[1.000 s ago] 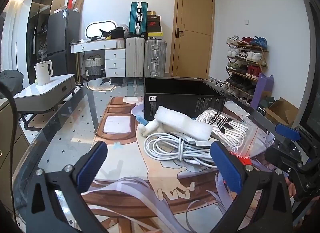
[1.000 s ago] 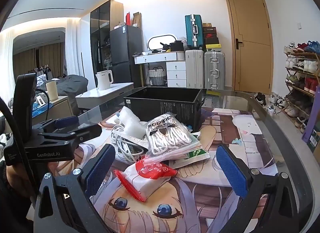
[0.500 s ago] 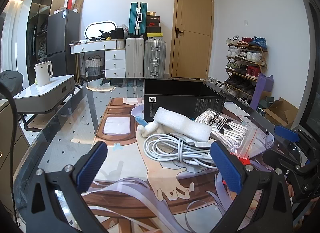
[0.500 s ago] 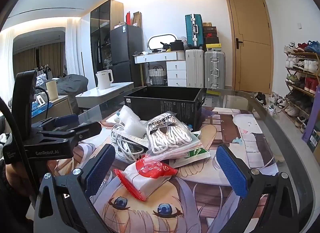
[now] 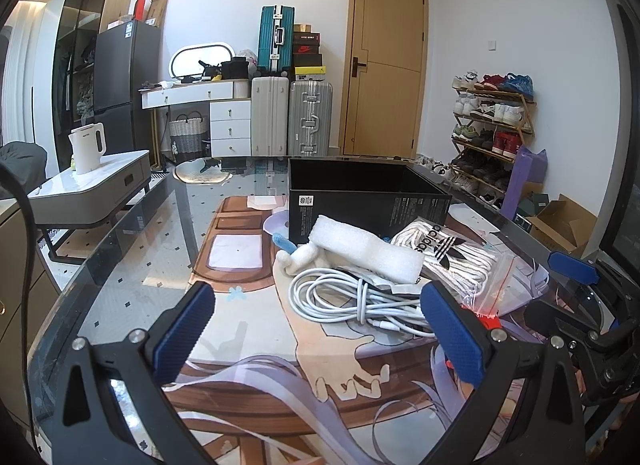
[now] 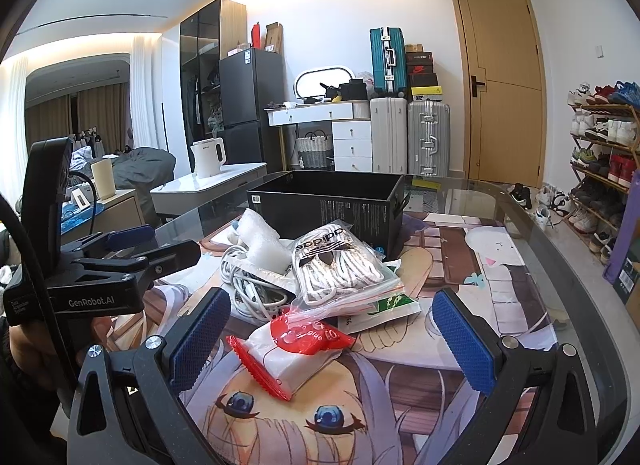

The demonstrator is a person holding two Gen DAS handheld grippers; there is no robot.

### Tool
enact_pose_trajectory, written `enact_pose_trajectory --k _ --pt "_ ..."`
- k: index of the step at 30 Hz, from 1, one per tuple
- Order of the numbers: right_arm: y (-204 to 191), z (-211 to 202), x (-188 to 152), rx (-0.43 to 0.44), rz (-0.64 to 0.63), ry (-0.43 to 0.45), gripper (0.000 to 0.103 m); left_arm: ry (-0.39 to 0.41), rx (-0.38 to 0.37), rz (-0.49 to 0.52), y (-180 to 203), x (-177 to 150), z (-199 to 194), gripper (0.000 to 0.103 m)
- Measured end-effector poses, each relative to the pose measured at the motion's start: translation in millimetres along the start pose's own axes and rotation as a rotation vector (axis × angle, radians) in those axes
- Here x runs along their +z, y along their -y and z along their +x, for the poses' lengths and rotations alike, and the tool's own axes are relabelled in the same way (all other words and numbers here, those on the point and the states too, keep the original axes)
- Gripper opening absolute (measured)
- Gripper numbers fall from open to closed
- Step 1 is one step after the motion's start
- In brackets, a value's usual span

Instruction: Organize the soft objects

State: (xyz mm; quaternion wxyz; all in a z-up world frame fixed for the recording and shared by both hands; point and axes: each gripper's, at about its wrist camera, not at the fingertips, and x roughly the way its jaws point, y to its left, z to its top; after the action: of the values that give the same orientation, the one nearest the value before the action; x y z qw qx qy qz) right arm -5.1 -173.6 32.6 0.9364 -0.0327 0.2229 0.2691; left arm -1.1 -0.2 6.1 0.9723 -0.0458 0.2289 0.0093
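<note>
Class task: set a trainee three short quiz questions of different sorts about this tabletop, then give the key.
1. True or false: the black box stands open-topped beyond the pile.
2. What does the foam block partly rest on: A the white cable coil, B the kettle, C a shoe?
3. Fill in: the right gripper is open, and the ___-edged packet lies between its fingers.

Key: 1 true; 2 A; 3 red.

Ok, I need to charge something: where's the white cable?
In the left wrist view, the white cable lies coiled centre-right on the table, just below the white foam roll.
</note>
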Motion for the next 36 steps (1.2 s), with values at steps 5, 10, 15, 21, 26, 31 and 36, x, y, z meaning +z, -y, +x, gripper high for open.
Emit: enact_pose_trajectory --k 5,10,15,21,26,31,36 --pt "1.0 0.6 -0.5 0.000 -0.001 -0.002 0.103 -0.001 -0.001 0.001 -0.3 1.2 -0.6 0.103" --pt "0.8 0.8 -0.6 0.000 -0.002 -0.004 0.103 -0.003 0.000 0.006 -0.1 3.1 -0.7 0.103" --pt "1.4 0.7 -0.4 -0.005 0.000 -0.005 0.103 0.000 0.000 0.014 2.0 4.1 -0.2 0.103" --pt "2.0 -0.9 -0.1 -0.009 0.004 -0.005 0.103 0.002 0.002 0.019 2.0 2.6 0.2 0.103" --pt "2.7 -0.5 0.1 -0.011 0.001 -0.006 0.103 0.007 0.008 0.028 1.5 2.1 -0.2 0.103" --pt "5.2 -2.1 1.5 -0.017 0.011 -0.004 0.103 0.010 0.010 0.033 0.2 2.1 -0.3 0.103" --pt "7.0 -2.8 4.2 -0.022 0.022 -0.011 0.103 0.015 0.021 0.028 -1.6 4.1 0.6 0.103"
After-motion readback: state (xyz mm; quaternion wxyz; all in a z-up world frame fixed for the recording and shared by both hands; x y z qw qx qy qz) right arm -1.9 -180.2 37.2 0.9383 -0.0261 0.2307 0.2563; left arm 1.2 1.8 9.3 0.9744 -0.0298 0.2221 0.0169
